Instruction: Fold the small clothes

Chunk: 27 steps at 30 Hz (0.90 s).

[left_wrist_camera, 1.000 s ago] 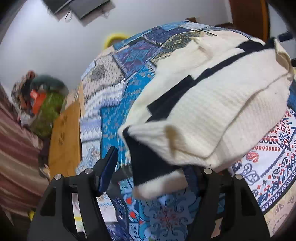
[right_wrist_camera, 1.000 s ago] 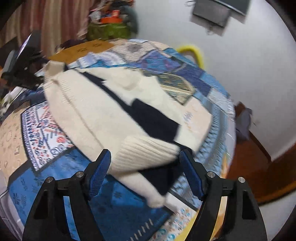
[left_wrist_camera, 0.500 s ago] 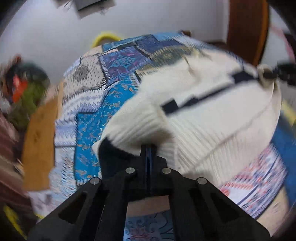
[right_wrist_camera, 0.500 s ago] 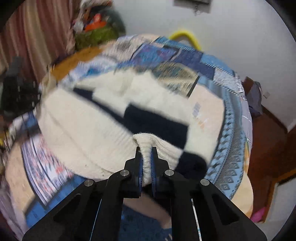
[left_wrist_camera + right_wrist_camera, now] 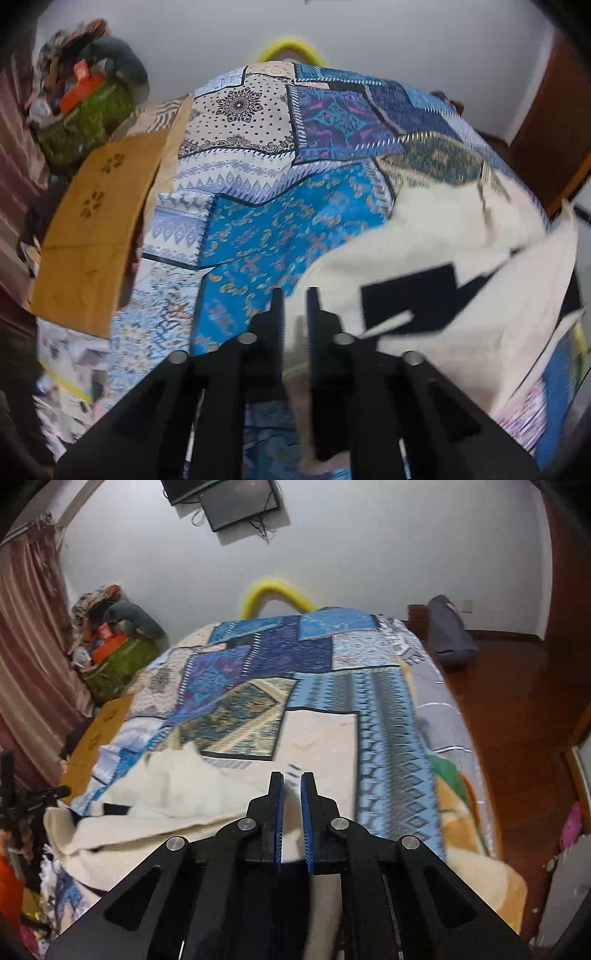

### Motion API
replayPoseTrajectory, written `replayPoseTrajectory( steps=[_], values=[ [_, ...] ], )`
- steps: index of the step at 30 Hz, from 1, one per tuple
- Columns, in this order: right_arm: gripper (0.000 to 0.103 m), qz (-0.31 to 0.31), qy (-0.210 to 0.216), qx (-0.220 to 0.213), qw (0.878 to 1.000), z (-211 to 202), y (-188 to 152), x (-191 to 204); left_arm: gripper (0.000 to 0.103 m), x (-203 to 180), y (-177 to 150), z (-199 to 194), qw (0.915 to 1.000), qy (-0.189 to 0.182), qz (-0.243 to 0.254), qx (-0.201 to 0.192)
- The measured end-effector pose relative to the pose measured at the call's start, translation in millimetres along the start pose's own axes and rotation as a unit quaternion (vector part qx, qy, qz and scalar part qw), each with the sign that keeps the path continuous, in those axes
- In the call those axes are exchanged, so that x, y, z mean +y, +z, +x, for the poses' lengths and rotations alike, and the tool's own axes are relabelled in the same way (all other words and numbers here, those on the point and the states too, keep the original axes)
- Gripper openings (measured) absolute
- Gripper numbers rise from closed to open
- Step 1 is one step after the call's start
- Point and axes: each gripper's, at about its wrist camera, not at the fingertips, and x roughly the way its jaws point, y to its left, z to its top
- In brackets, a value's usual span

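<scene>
- The left gripper [image 5: 295, 306] has its jaws clenched on a fold of the cream sweater [image 5: 461, 258]; they have just eased slightly wider, cloth between them.
- The right gripper [image 5: 291, 790] grasps the sweater's cream edge between narrow jaws.
- The sweater spreads right of the left jaws, left of the right jaws, over the patchwork bed [image 5: 314, 686].
</scene>
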Motion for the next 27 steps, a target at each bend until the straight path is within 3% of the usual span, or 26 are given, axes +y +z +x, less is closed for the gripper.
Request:
replayPoseTrajectory(
  steps=[2, 4, 8, 13, 17, 21, 24, 27],
  values=[
    [0.009, -0.013, -0.010, 0.008, 1.000, -2.8, -1.2, -5.6, 0.041, -1.3, -12.0, -4.1, 0.9997, 0.007, 0.023, -0.004],
    [0.018, -0.025, -0.010, 0.017, 0.999, -6.9, -4.9, -9.7, 0.051, -4.9, -23.9, -8.9, 0.9987, 0.017, 0.048, -0.007],
    [0.049, -0.047, -0.008, 0.019, 0.999, -20.1, -17.5, -14.5, 0.063, -16.2, -44.0, -21.1, 0.9956, 0.010, 0.092, -0.014],
    [0.053, -0.070, -0.003, 0.033, 0.997, -22.0, -29.7, -8.2, 0.073, -37.5, -45.6, -28.3, 0.9909, -0.003, 0.128, -0.041],
    [0.053, -0.067, 0.006, 0.039, 0.997, -17.3, -34.4, -2.8, 0.074, -60.4, -29.9, -13.0, 0.9884, -0.016, 0.145, -0.041],
    [0.053, -0.070, 0.013, 0.042, 0.997, -11.4, -37.1, 5.6, 0.070, -64.7, -9.2, 9.1, 0.9929, -0.012, 0.114, -0.031],
    [0.053, -0.075, 0.016, 0.045, 0.996, -7.5, -38.1, 9.6, 0.064, -56.2, -1.2, 20.7, 0.9951, -0.051, 0.084, -0.007],
    [0.053, -0.073, 0.019, 0.047, 0.996, -2.6, -38.0, 9.9, 0.064, -57.7, -3.7, 25.4, 0.9916, -0.089, 0.094, 0.007]
  ],
)
